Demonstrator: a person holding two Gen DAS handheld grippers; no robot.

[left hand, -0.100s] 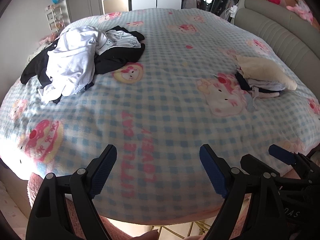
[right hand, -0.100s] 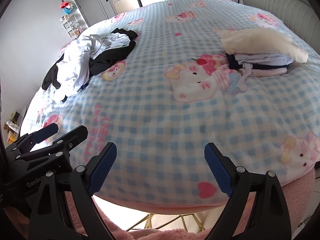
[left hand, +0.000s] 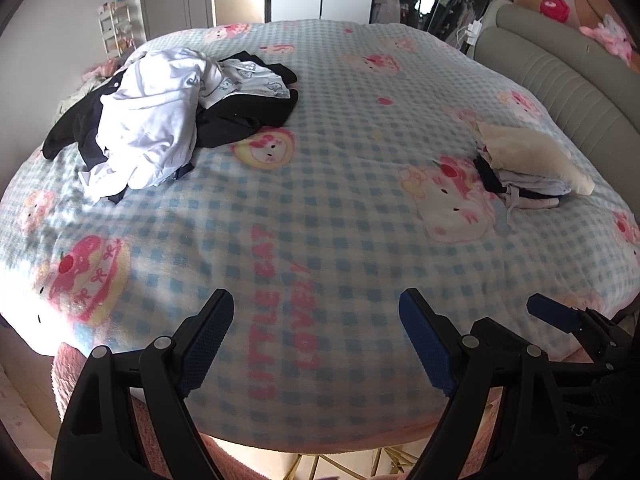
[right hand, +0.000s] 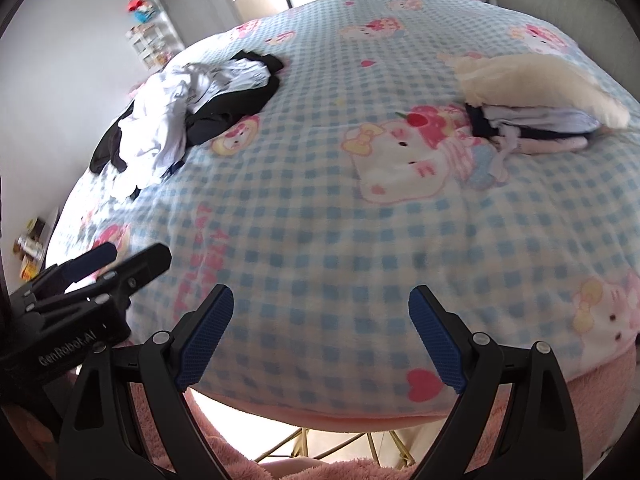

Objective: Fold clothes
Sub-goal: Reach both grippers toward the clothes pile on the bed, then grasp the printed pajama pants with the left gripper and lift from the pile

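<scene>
Bed (left hand: 340, 160): checked cartoon blanket, bedroom.
Folded stack (right hand: 536, 120): right side, cream piece on top; done part.
Loose heap (left hand: 160, 120): white and black garments, far left; left to fold.
Left tongs (left hand: 316, 340): released, holding nothing.
Right tongs (right hand: 320, 336): released, holding nothing.

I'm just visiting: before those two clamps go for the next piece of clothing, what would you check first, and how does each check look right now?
1. Left gripper open and empty: ok.
2. Right gripper open and empty: ok.
3. Unfolded pile still has garments to take: ok, white and black pieces lie tangled.
4. Bare blanket between the piles for folding: ok.
5. Folded stack tidy: not ok, a cord hangs loose off its front.
6. Which garment lifts free of the tangle: cannot tell.
</scene>
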